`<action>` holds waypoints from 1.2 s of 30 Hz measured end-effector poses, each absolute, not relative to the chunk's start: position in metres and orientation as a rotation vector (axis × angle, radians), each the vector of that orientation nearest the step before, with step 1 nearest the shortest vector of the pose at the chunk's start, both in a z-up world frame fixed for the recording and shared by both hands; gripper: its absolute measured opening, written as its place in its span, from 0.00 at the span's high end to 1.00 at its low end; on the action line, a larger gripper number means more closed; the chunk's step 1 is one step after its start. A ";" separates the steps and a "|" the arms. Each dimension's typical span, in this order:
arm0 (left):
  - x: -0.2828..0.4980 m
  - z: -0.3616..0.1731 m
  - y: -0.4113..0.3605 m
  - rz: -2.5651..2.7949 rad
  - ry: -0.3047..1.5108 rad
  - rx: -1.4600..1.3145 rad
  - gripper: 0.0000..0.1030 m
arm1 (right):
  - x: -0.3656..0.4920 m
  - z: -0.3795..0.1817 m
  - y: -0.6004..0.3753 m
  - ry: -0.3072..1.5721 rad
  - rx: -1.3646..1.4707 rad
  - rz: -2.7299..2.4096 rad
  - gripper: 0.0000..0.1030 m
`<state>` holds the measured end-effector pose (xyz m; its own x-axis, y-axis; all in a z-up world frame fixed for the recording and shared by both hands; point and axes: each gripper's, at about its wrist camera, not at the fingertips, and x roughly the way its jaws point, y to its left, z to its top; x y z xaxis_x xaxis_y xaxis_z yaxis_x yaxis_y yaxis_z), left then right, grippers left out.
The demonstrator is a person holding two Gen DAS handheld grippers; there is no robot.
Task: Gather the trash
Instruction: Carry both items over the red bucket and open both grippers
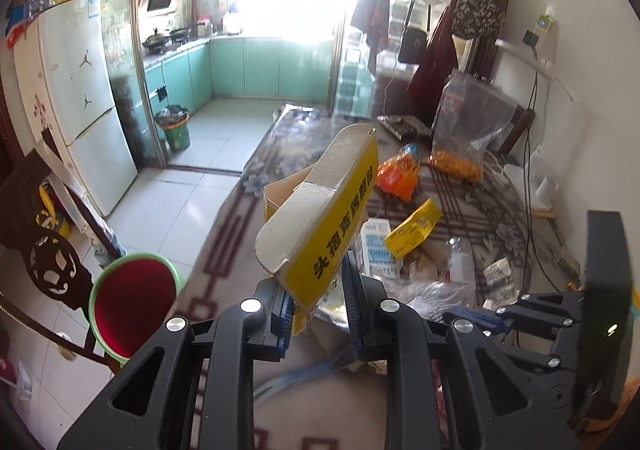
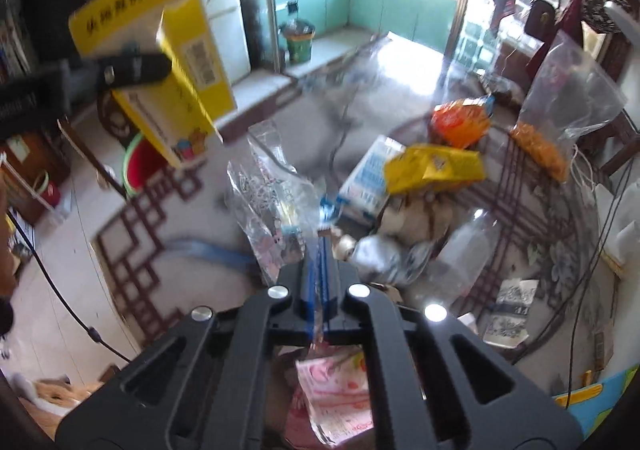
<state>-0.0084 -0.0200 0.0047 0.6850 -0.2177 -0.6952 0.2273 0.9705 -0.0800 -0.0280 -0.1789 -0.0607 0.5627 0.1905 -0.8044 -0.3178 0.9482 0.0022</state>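
I have the left gripper (image 1: 316, 290) clenched on the opened yellow cardboard box (image 1: 320, 206), lifted above the table (image 1: 224, 250); right gripper (image 2: 322, 246) pinches a clear plastic wrapper (image 2: 264, 186). Next: carry both to the red basin with green rim (image 1: 134, 306) beside the table

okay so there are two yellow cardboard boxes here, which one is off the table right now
The large opened yellow cardboard box with black lettering, gripped in the left gripper and raised in the air. The smaller yellow box lies on the pile of rubbish on the table.
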 end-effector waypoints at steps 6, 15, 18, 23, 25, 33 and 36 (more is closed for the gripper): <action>-0.001 0.008 0.001 -0.261 0.766 -0.009 0.80 | -0.024 -0.025 -0.166 0.846 -0.135 0.251 0.98; 0.030 -0.034 0.090 -0.185 0.885 -0.064 0.80 | -0.001 -0.014 -0.097 0.821 -0.210 0.177 0.98; 0.041 -0.047 0.123 -0.150 0.913 -0.066 0.80 | 0.008 -0.015 -0.070 0.826 -0.229 0.169 0.98; 0.057 -0.066 0.174 -0.096 0.952 -0.086 0.80 | 0.026 -0.017 -0.028 0.829 -0.249 0.176 0.98; 0.062 -0.072 0.191 -0.080 0.964 -0.093 0.80 | 0.032 -0.018 -0.015 0.831 -0.264 0.178 0.98; 0.073 -0.092 0.248 -0.026 1.000 -0.123 0.80 | 0.054 -0.022 0.042 0.833 -0.307 0.212 0.98; 0.076 -0.098 0.264 -0.011 1.010 -0.131 0.80 | 0.061 -0.026 0.062 0.840 -0.322 0.235 0.98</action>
<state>0.0758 0.2638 -0.0982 0.5329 -0.0697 -0.8433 -0.0519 0.9920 -0.1148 0.0612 0.0615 -0.0263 0.6465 0.0764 -0.7591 -0.3281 0.9261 -0.1863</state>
